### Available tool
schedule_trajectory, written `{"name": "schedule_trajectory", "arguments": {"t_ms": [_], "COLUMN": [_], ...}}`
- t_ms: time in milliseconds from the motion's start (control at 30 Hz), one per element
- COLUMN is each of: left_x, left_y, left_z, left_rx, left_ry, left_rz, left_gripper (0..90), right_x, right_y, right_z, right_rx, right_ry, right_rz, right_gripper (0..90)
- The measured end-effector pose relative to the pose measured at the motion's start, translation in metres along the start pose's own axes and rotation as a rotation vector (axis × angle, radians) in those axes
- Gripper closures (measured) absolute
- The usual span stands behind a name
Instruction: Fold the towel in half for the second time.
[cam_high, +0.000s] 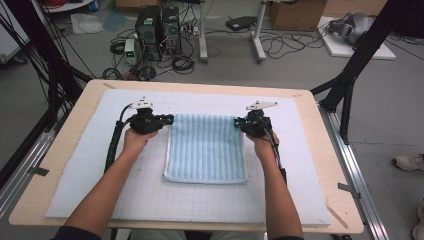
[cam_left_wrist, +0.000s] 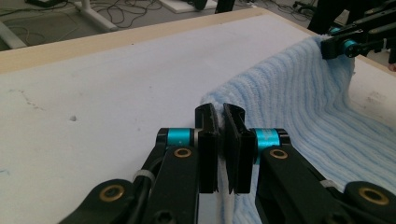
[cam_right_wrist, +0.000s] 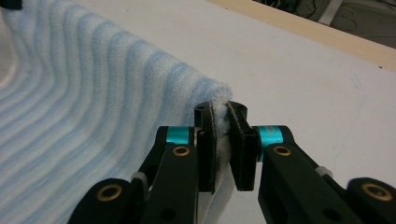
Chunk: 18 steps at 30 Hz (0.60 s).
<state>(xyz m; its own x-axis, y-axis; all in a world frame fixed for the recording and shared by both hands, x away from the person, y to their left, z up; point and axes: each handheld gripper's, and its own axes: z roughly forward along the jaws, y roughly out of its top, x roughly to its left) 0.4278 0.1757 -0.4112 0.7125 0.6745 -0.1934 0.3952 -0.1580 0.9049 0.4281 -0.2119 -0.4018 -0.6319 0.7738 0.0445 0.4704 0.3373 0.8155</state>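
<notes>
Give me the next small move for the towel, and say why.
Probably lift both far corners and carry them toward the near edge to fold it. The left gripper and right gripper are each shut on a far corner of the blue towel, whose near part lies flat on the white mat.

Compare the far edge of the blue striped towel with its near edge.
The far edge of the light blue striped terry towel is lifted off the white gridded mat, pinched at its corners by the left gripper and the right gripper; it sags between them. The near edge lies flat, straight and unheld on the mat. Both show the same pale stripes.
</notes>
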Motion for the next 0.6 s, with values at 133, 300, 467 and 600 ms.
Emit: {"name": "schedule_trajectory", "arguments": {"t_ms": [133,300,467,600], "left_x": [-0.006,-0.013,-0.022,-0.028], "left_y": [-0.004,-0.01,-0.015,-0.022], "left_z": [-0.007,-0.016,-0.025,-0.031], "left_rx": [-0.017,-0.03,-0.042,-0.038], "left_ry": [-0.012,-0.028,-0.041,-0.054], "left_rz": [0.0,0.006,0.019,0.02], "left_gripper": [84.1,84.0,84.0,84.0], "right_x": [0.004,0.01,0.016,0.019], "right_y": [-0.005,-0.012,-0.02,-0.027], "right_z": [-0.009,-0.018,-0.025,-0.029], "right_rx": [-0.023,-0.035,-0.05,-0.065], "right_ry": [0.025,0.045,0.064,0.076], "right_rz": [0.003,-0.004,-0.01,-0.006], "right_gripper": [82.7,82.6,82.6,82.5]}}
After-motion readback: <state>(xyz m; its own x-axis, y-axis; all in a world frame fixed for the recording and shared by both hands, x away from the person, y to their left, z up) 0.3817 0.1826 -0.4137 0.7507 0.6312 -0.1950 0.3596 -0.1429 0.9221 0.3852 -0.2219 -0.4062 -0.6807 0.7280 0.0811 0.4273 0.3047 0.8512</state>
